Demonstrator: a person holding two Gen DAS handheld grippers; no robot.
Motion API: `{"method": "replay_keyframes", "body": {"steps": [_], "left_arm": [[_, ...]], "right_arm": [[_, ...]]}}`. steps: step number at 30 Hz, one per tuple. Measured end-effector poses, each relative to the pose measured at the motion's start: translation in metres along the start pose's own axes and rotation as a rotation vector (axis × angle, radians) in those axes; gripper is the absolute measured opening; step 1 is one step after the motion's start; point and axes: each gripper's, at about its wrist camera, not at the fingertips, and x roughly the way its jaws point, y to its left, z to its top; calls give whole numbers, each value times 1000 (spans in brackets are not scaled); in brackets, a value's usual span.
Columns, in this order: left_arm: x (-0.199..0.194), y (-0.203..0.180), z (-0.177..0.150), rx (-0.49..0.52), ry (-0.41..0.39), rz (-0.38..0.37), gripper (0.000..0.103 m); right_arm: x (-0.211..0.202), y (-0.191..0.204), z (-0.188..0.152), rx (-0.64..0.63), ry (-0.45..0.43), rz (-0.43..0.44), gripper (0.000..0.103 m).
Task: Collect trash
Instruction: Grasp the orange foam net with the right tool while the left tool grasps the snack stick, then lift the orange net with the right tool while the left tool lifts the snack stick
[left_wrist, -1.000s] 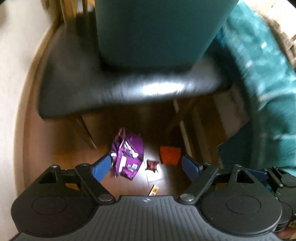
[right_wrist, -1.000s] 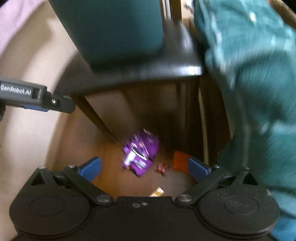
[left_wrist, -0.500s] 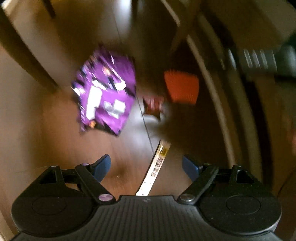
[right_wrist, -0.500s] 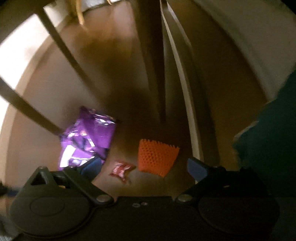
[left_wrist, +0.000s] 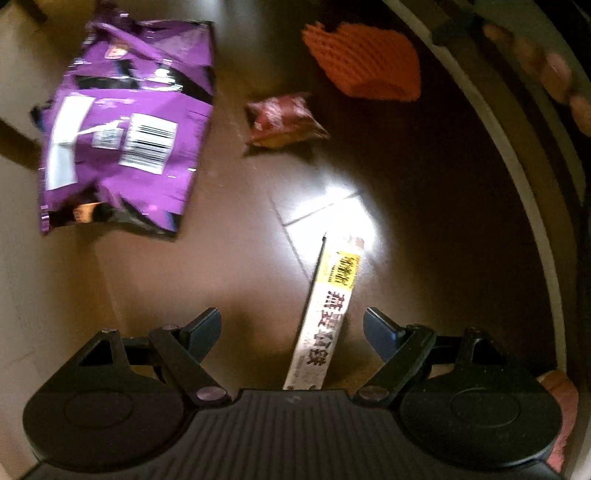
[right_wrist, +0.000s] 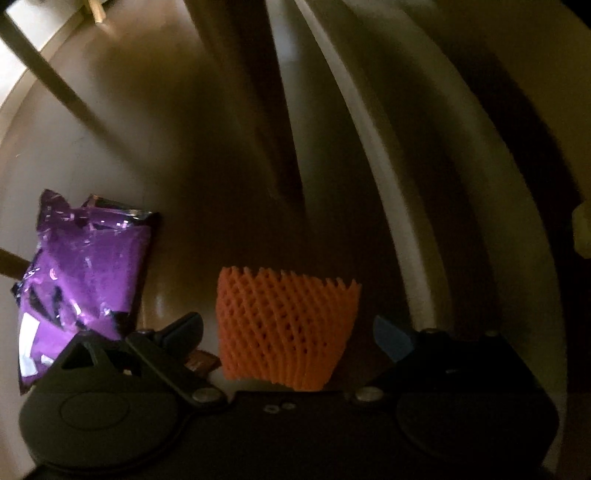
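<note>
The left gripper (left_wrist: 291, 328) points down at the wooden floor (left_wrist: 229, 266) with its jaws spread wide and empty; a long narrow wrapper (left_wrist: 325, 317) lies between them, touching neither finger. Beyond it lie a purple bag (left_wrist: 125, 125), a small red wrapper (left_wrist: 284, 118) and an orange foam net (left_wrist: 365, 62). The right gripper (right_wrist: 288, 332) also stands open and empty, with the orange foam net (right_wrist: 288, 328) between its fingers and the purple bag (right_wrist: 85, 273) to its left.
</note>
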Motion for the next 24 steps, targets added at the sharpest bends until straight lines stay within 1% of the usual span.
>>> {"method": "replay_keyframes", "body": {"steps": [4, 7, 8, 9, 11, 12, 13, 14, 15, 16, 17, 18, 19, 20, 21, 22, 23, 24], "left_arm": [[13, -9, -2, 32, 21, -5, 84], [16, -12, -4, 40, 23, -12, 83], [17, -11, -5, 36, 26, -18, 78], [18, -10, -6, 33, 33, -22, 73], [18, -12, -9, 44, 25, -9, 72], [17, -12, -10, 44, 23, -7, 72], [17, -15, -10, 42, 19, 2, 69], [17, -16, -11, 42, 15, 20, 62], [17, -17, -12, 46, 12, 39, 54], [16, -18, -12, 49, 8, 39, 50], [16, -17, -10, 54, 6, 37, 39], [15, -18, -9, 60, 7, 36, 28], [14, -20, -8, 63, 12, 35, 25], [14, -21, -8, 65, 16, 36, 24], [14, -21, -7, 67, 19, 33, 24], [14, -22, -7, 69, 21, 29, 23], [14, -22, -6, 70, 23, 28, 22], [12, -21, -5, 67, 23, 31, 22]], "right_arm": [[8, 1, -1, -6, 14, 12, 99], [15, 3, -2, -19, 24, 12, 96], [17, 3, -2, -18, 27, 14, 94], [18, 2, -2, -17, 30, 13, 90], [19, 1, 0, -15, 32, 12, 85], [20, 0, 0, -13, 34, 14, 85], [21, 0, 0, -11, 34, 16, 84], [21, 0, 0, -12, 32, 14, 80], [21, 0, 0, -15, 30, 8, 79], [21, 0, 0, -17, 29, 3, 75], [21, 1, 0, -20, 30, -1, 71], [21, 0, 0, -22, 28, -7, 69], [21, 0, -1, -21, 26, -10, 65], [22, 0, -1, -19, 25, -15, 60], [22, 0, -1, -18, 27, -26, 50], [19, -1, -1, -21, 30, -32, 45], [17, -2, -2, -25, 33, -33, 34], [15, -2, -2, -28, 35, -34, 20]]}}
